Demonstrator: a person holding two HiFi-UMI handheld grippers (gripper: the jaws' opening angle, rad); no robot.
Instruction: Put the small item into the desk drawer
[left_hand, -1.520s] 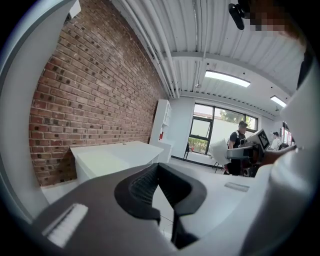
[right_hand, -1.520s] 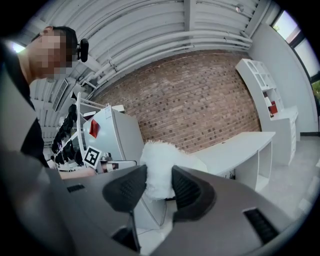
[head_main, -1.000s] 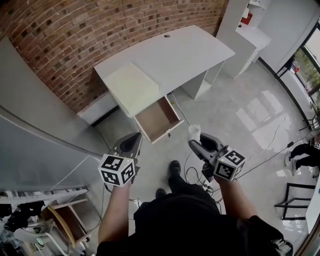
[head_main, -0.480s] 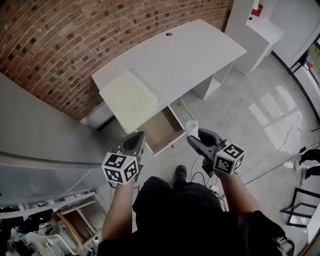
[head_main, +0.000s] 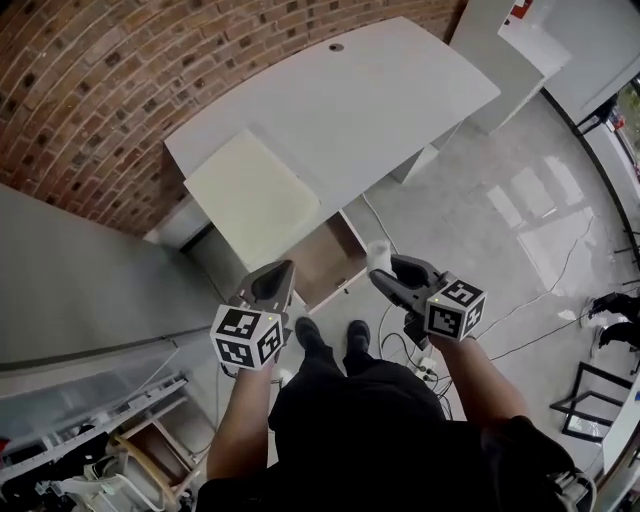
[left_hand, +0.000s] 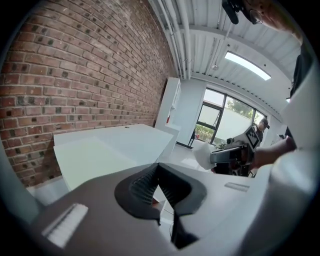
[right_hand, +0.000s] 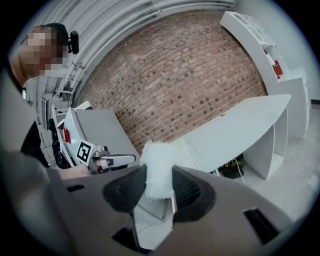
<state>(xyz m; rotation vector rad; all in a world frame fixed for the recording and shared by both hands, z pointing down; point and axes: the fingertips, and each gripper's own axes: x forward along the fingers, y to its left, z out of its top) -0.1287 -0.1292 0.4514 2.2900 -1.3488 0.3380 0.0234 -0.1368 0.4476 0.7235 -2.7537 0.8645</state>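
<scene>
Office: white desk (head_main: 340, 100), shelving (left_hand: 172, 105) (brick wall (head_main: 100, 90) behind).

White item (right_hand: 159, 172), white desk (head_main: 380, 100), pale-brown drawer (head_main: 325, 262) inside, red-brown brick-patterned wall (head_main: 90, 90)

Both your forearms, left (head_main: 243, 420) and right (head_main: 482, 385), reach forward from the torso, roughly parallel and well apart.

Left gripper (head_main: 283, 268): jaws together, nothing between them, nose tilted slightly down.

Right gripper (head_main: 381, 273): pads clamped on both sides of a white fluffy item (head_main: 377, 255), which sticks out past the tips.

Each marker cube, left (head_main: 245, 338) and right (head_main: 455, 308), sits at its gripper's rear and mostly hides your hand.
</scene>
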